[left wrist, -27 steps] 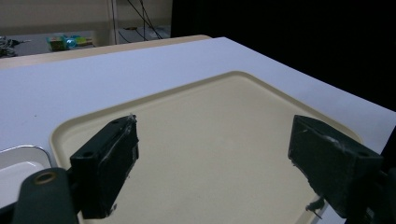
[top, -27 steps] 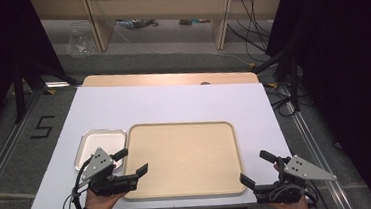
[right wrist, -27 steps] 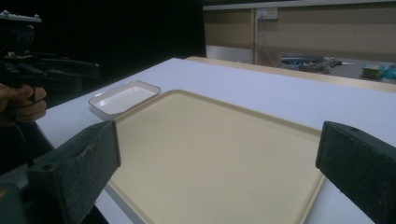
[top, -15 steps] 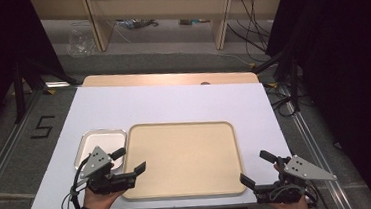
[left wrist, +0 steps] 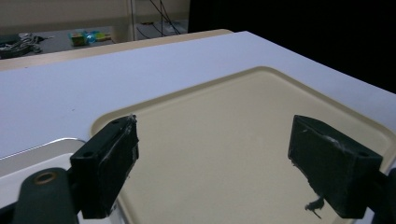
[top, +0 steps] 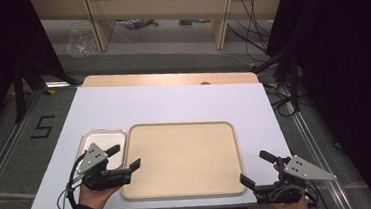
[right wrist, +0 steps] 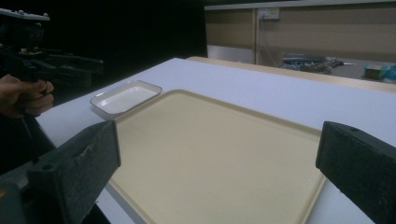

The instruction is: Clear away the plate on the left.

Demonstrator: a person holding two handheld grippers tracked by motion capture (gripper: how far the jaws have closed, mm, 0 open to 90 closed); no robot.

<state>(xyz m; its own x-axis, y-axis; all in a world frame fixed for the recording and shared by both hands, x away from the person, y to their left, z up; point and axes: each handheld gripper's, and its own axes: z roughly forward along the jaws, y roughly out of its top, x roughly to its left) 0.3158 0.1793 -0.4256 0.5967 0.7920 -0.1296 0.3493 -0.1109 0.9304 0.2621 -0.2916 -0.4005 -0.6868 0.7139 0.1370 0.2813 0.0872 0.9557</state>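
Note:
A large beige tray [top: 182, 157] lies on the white table [top: 173, 103], with nothing on it. Left of it sits a small white dish [top: 104, 143] with a metallic rim. My left gripper [top: 124, 158] hovers at the tray's near left corner, over the dish's near end, jaws wide open and holding nothing. My right gripper [top: 258, 168] stands open at the tray's near right corner, also holding nothing. The left gripper view has the tray [left wrist: 224, 135] between the open jaws [left wrist: 212, 158]. The right gripper view looks across the tray [right wrist: 210, 149] to the dish [right wrist: 125, 97].
A wooden strip [top: 171, 79] runs along the table's far edge. Beyond it are shelving, cables and a plastic bag on the floor. Floor rails run along both sides of the table. The other hand and its gripper [right wrist: 32, 60] appear at the left of the right gripper view.
My left gripper has drifted slightly toward the near edge of the table. The right gripper has stayed still.

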